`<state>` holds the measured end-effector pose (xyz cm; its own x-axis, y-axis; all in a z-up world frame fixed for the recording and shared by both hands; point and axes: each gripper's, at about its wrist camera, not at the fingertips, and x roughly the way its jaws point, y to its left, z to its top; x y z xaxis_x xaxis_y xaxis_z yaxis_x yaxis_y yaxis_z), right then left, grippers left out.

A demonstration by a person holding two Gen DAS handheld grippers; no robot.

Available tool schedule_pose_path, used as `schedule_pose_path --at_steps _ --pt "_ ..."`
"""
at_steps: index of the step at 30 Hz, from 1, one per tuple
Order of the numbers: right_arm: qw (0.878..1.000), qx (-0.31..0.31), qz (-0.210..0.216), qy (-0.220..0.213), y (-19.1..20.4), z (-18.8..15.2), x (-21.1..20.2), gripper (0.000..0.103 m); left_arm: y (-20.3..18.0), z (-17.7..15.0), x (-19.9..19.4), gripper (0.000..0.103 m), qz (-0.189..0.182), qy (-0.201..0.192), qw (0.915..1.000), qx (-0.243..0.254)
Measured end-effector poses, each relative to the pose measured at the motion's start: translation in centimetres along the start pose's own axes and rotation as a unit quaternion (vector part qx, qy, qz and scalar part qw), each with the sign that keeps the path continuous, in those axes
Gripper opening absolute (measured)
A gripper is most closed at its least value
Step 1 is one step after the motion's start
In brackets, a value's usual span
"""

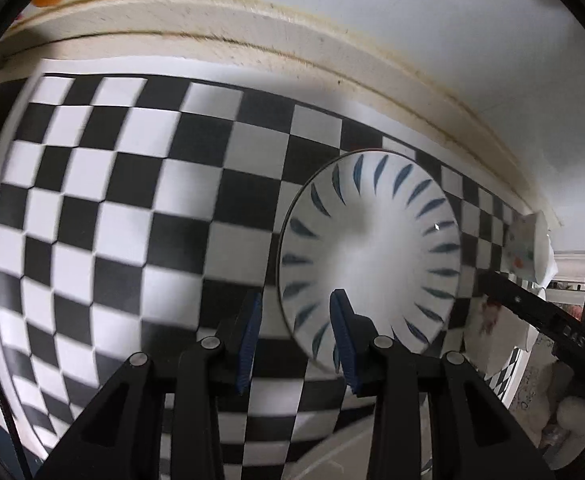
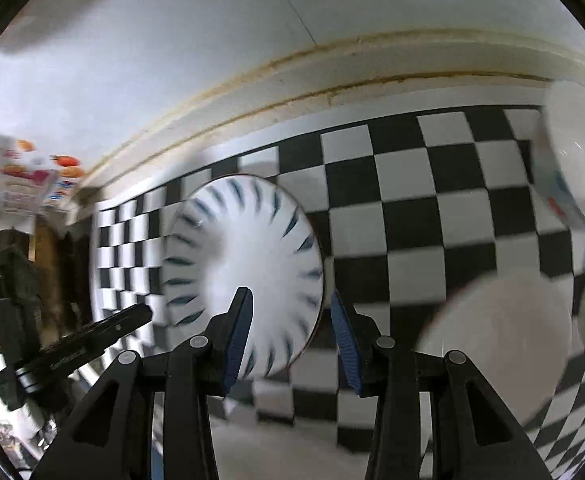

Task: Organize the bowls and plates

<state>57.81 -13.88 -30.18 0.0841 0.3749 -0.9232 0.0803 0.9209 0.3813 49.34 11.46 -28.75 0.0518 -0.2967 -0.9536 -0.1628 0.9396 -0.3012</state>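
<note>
A white plate with blue dashes around its rim (image 1: pixel 372 256) lies on the black-and-white checkered mat (image 1: pixel 132 200). My left gripper (image 1: pixel 296 304) is open, its right finger over the plate's left edge and its left finger outside the rim. In the right wrist view the same plate (image 2: pixel 248 256) sits left of centre. My right gripper (image 2: pixel 290 300) is open with its jaws on either side of the plate's right rim. White bowls (image 2: pixel 504 340) are blurred at the right of that view. The other gripper's finger shows in each view (image 1: pixel 532 308) (image 2: pixel 92 336).
The mat (image 2: pixel 412 208) lies against a cream wall ledge (image 1: pixel 332 52) (image 2: pixel 372 68). A patterned dish (image 1: pixel 528 248) stands at the mat's far right end. Colourful packaging (image 2: pixel 28 176) sits at the far left. A further white bowl (image 2: pixel 580 160) is at the upper right.
</note>
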Motion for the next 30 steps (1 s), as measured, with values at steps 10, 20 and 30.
schedule_pose_path --at_steps 10,20,30 --pt "0.998 -0.001 -0.025 0.063 -1.2 2.3 5.7 0.012 -1.2 1.5 3.1 0.022 0.031 0.012 0.9987 0.038" --pt "0.998 -0.045 -0.036 0.032 -0.1 0.7 3.1 0.012 -2.7 0.0 -0.6 0.022 0.042 -0.032 0.9970 0.057" --pt "0.997 -0.067 -0.006 -0.025 0.7 -3.4 -5.6 0.012 -4.9 -3.9 -7.5 0.022 0.022 -0.075 0.9936 0.082"
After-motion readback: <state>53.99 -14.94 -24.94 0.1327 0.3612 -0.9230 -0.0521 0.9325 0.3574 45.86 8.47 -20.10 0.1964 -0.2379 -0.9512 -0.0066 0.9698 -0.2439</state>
